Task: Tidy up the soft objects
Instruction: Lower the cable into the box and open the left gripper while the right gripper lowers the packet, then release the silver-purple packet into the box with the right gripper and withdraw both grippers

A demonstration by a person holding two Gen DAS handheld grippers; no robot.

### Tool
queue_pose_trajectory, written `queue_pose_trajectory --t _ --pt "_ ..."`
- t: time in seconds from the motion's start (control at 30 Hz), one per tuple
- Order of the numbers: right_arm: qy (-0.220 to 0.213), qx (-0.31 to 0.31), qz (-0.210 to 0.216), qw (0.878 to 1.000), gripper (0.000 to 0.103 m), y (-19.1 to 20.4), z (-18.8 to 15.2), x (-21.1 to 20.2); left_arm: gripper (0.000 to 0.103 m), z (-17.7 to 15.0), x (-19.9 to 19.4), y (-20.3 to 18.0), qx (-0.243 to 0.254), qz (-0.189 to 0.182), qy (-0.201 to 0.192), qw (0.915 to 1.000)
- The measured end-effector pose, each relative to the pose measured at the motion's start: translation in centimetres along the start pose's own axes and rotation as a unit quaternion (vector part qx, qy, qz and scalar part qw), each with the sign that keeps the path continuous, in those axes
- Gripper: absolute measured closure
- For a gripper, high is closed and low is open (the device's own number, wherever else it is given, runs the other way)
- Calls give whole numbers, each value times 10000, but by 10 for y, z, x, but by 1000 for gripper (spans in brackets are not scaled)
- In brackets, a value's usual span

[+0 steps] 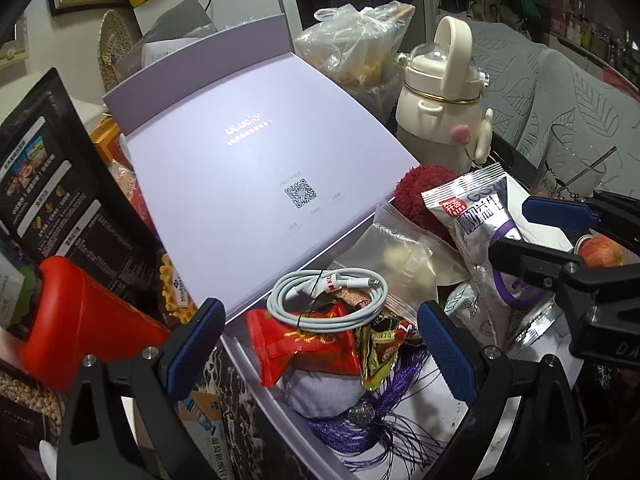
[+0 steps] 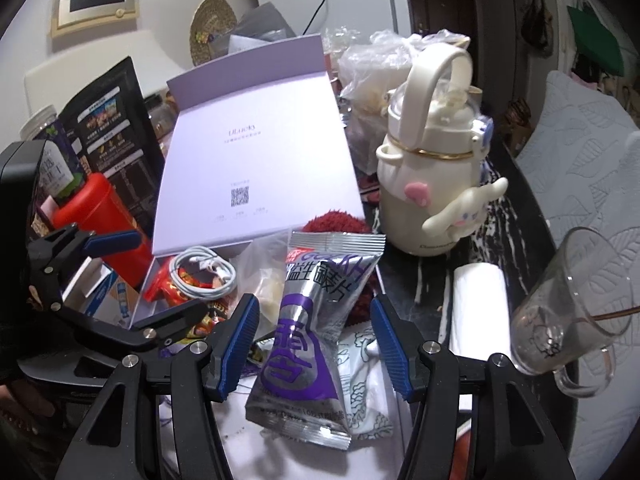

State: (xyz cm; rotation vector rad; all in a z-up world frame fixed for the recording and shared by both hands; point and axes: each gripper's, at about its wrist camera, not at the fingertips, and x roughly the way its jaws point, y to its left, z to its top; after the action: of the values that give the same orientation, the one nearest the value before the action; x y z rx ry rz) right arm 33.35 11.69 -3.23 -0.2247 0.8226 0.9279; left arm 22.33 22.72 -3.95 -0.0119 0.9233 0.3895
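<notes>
Silver snack packet [image 2: 308, 328] lay in the lavender box [image 2: 256, 152], long axis running near-to-far, directly between the right tool's [image 2: 316, 348] spread pads, untouched. Left tool [image 1: 316, 352] stood open and empty farther left over the red pouch [image 1: 304, 344]. Right hand nearer.

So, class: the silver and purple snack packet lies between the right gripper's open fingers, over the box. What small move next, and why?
Probably lift the right gripper clear: its pads stand apart from the silver packet, which already lies in the open lavender box.

Cream bottle [image 2: 428, 184] upright – glass mug [image 2: 572, 312] tilted nearby; red canister [image 2: 100, 220] left.
</notes>
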Motion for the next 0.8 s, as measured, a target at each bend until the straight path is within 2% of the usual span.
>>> queue_pose_trajectory --t 0.47,0.8 --pt "-501 -241 -164 9983 45 24 2 -71 5 3 -78 12 -311 77 -566 9979" --pt "-1176 -456 -278 9916 45 54 1 -138 5 -2 -151 17 -479 181 -1234 9910"
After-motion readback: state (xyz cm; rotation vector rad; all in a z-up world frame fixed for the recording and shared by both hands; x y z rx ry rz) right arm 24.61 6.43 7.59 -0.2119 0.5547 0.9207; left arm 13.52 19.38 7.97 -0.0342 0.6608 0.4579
